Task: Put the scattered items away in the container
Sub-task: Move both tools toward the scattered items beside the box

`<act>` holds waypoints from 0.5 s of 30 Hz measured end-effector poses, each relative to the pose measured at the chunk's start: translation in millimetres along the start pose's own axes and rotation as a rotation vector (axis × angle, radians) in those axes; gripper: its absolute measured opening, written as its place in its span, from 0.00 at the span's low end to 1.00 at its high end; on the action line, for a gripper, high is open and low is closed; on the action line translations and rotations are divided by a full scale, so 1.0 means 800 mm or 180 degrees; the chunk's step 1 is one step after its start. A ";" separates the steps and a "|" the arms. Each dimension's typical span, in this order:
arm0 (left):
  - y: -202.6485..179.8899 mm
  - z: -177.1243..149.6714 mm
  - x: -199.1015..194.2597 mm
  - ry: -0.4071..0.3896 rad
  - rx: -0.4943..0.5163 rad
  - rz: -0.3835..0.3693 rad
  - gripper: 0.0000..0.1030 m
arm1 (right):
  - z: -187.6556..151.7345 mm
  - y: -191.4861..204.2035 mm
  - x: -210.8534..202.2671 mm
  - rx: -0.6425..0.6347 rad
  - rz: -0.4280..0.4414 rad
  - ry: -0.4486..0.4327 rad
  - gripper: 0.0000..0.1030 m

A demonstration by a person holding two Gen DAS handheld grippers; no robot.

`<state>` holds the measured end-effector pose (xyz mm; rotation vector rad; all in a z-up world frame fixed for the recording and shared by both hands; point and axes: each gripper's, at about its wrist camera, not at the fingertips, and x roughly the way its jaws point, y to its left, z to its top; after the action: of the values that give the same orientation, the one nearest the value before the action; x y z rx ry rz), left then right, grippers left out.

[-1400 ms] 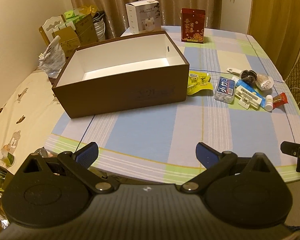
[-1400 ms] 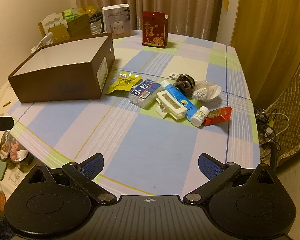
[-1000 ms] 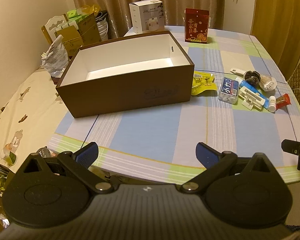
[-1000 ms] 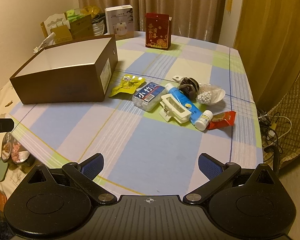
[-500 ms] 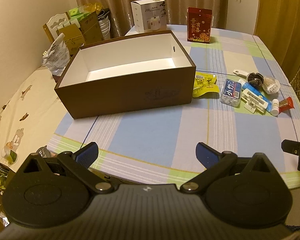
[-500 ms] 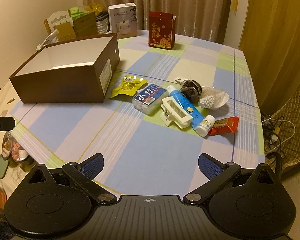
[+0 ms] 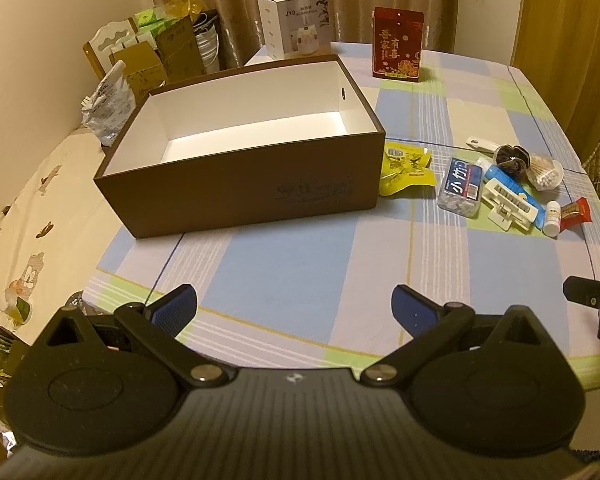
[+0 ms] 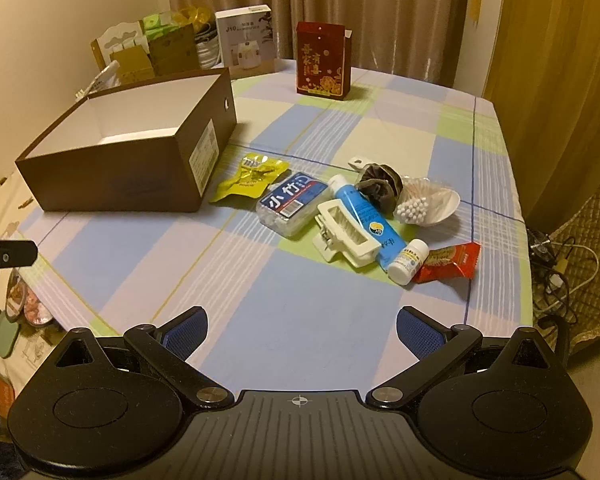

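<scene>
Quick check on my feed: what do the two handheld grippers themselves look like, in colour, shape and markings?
Both look alike. The left gripper and right gripper have matte black bodies with ribbed centres and a small crosshair mark, two round black housings with triangular cut-outs, black link arms on silver pivot screws, and textured blue finger pads. No cables, hands or sleeves show.
</scene>
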<state>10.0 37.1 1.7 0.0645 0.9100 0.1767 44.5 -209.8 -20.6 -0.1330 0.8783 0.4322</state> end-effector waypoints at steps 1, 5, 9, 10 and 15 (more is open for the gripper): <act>-0.002 0.001 0.002 0.0003 0.0005 -0.0013 0.99 | 0.001 -0.003 0.001 0.0002 0.0000 -0.0005 1.00; -0.013 0.007 0.011 0.0005 0.0056 -0.0106 0.99 | 0.003 -0.021 0.004 0.0094 -0.0016 -0.0019 1.00; -0.026 0.015 0.026 0.0044 0.0095 -0.0259 0.99 | 0.002 -0.044 0.002 0.0264 0.0045 -0.0181 1.00; -0.029 0.016 0.029 0.0050 0.0107 -0.0299 0.99 | 0.002 -0.049 0.002 0.0270 0.0058 -0.0199 1.00; -0.049 0.027 0.048 0.0030 0.0223 -0.0466 0.99 | 0.004 -0.071 0.009 0.0193 -0.0034 -0.0181 1.00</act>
<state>55.2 5.7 -20.2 0.0619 0.9265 0.0088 74.4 -258.1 -27.3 -0.0692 0.8337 0.3973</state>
